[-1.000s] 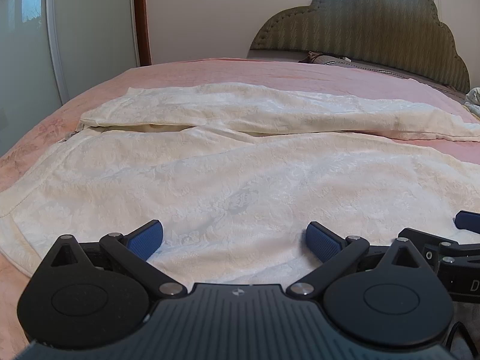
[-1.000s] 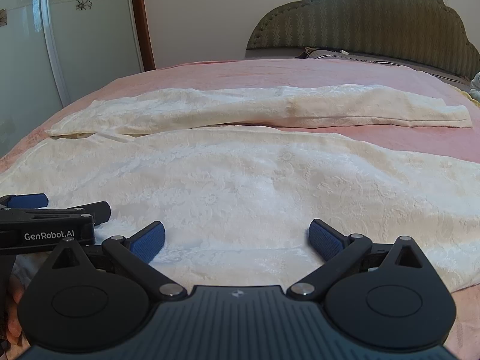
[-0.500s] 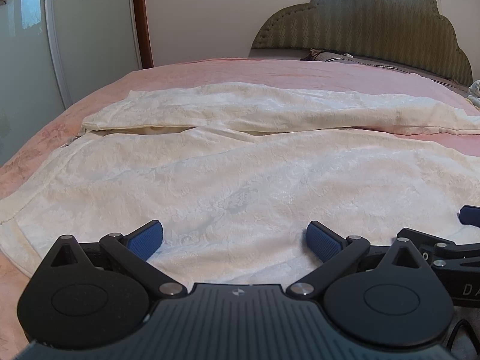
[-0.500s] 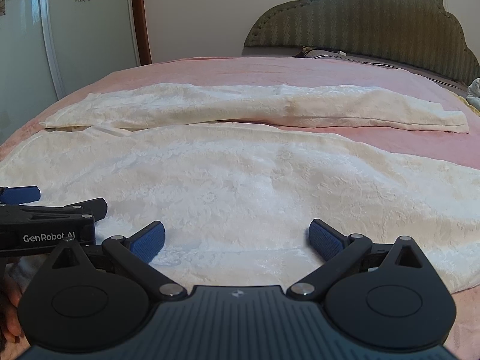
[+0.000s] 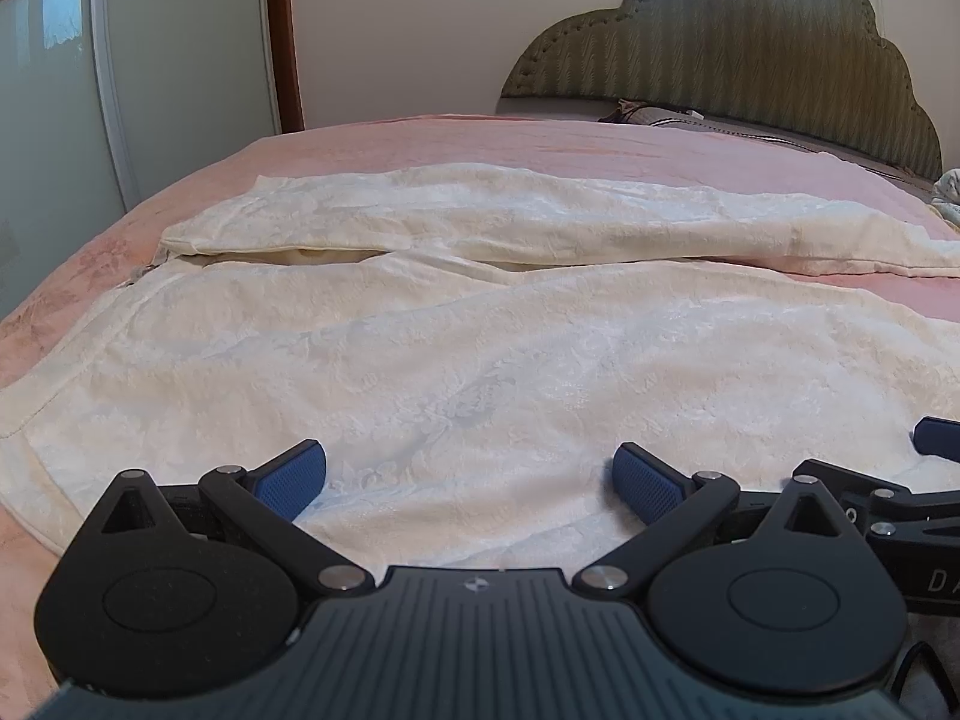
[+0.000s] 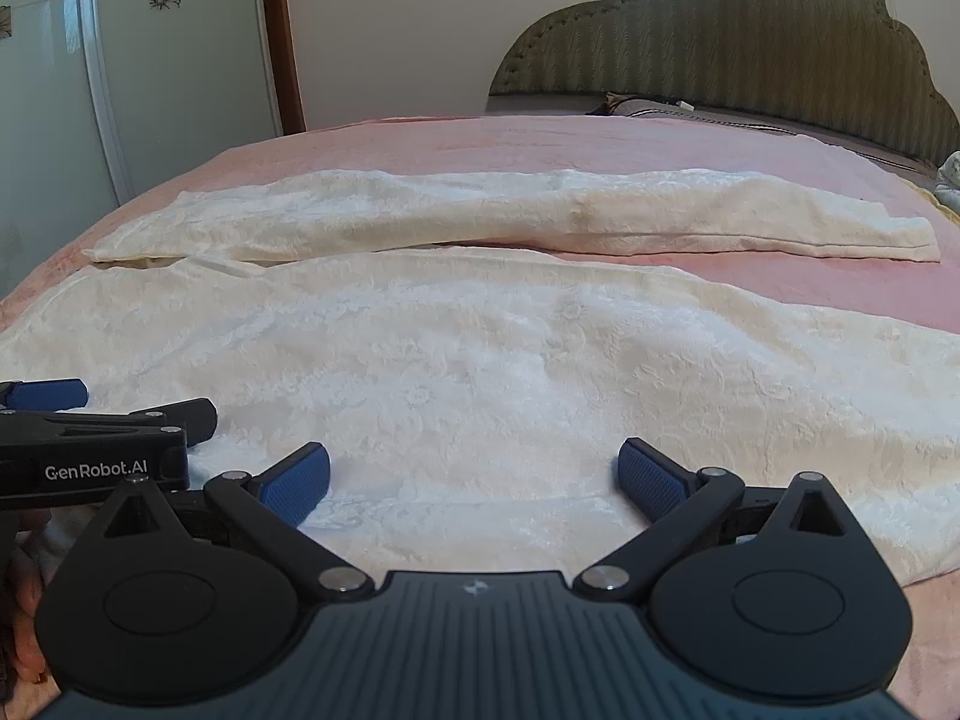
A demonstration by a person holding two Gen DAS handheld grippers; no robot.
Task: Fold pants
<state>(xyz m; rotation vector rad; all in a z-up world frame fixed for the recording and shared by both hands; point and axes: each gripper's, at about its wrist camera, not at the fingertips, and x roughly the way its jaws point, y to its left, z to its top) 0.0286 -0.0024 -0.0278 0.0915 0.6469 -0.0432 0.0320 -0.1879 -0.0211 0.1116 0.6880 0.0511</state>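
Pink-covered bed carries cream textured pants; left hand-held gripper and right hand-held gripper sit low, level, side by side, jaws spread, empty.

Pink bed with cream pants spread flat

"GenRobot.AI" on left gripper body; maybe "D" on right gripper.

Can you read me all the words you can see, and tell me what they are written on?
"GenRobot.AI": white letters on the side of the left gripper, seen from the right wrist camera.
"D": a cut-off pale letter on the side of the right gripper, seen from the left wrist camera; the rest runs out of view.
No words show on the pants.
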